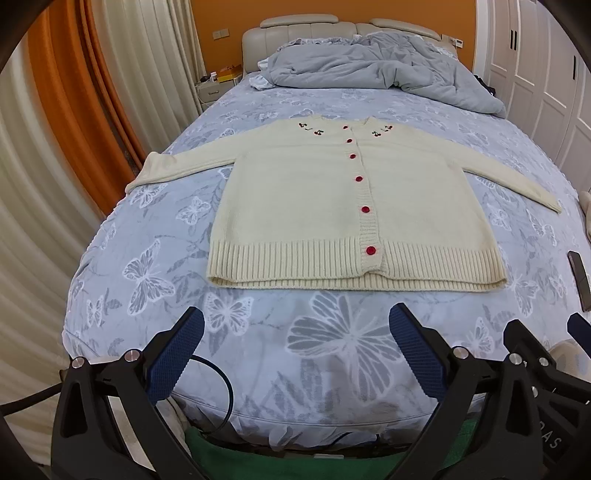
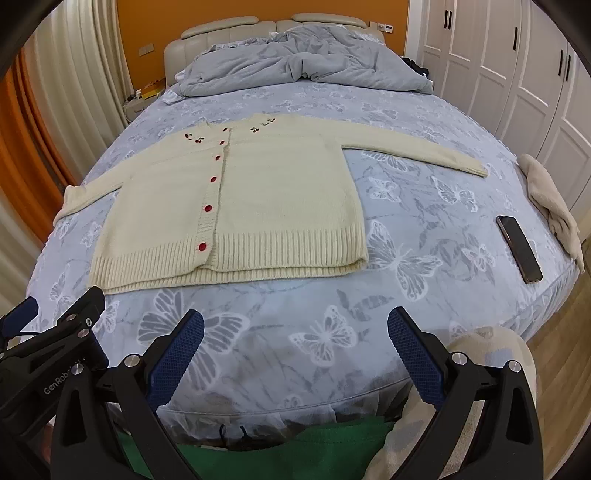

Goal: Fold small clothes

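**Cardigan spread flat, both grippers wide and empty**

Left wrist view: the cream cardigan [image 1: 295, 206] lies face up on the bed [image 1: 155, 258], centred in the frame at about 12 o'clock from the left gripper [image 1: 295, 332]. Its knit is soft and fuzzy on the body, with a thick ribbed hem nearest the camera. Red round buttons [image 1: 365, 209] run down the closed placket, and small cherry motifs sit by the neckline. Both sleeves stretch outward toward 9 and 3 o'clock. The sheet is pale blue with white butterfly prints. The gripper's blue, cross-hatched pads stand spread to their widest, with nothing between them.

Right wrist view: the cardigan [image 2: 266, 199] lies toward 11 o'clock from the right gripper [image 2: 295, 332], whose textured pads are likewise fully apart and hold nothing. A dark, glossy phone [image 2: 519, 248] rests on the sheet at 2 o'clock, well apart from the cardigan. A rumpled grey duvet [image 2: 295, 62] is heaped by the padded headboard [image 2: 229, 35].
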### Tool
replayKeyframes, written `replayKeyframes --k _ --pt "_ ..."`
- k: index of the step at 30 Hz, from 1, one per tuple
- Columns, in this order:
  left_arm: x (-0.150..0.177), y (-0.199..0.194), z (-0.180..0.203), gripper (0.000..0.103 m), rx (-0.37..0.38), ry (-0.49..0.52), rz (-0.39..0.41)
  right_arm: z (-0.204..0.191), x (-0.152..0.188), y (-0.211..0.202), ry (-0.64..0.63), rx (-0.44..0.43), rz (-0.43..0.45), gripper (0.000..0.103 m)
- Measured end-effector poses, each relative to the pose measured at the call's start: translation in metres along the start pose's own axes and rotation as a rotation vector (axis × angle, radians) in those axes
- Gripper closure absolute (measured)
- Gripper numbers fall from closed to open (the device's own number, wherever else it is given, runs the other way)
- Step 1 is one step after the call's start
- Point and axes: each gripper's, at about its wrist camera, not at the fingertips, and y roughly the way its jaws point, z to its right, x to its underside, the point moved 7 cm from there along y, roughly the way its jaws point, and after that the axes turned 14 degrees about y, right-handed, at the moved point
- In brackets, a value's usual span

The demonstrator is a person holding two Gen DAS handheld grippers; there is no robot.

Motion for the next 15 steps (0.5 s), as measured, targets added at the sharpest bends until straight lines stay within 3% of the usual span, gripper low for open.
replayKeyframes --k 15 --pt "0.0024 0.0023 -0.0002 0.005 -0.001 -0.002 -0.005 0.0008 0.0017 0.0037 0.002 0.001 -0.007 0.005"
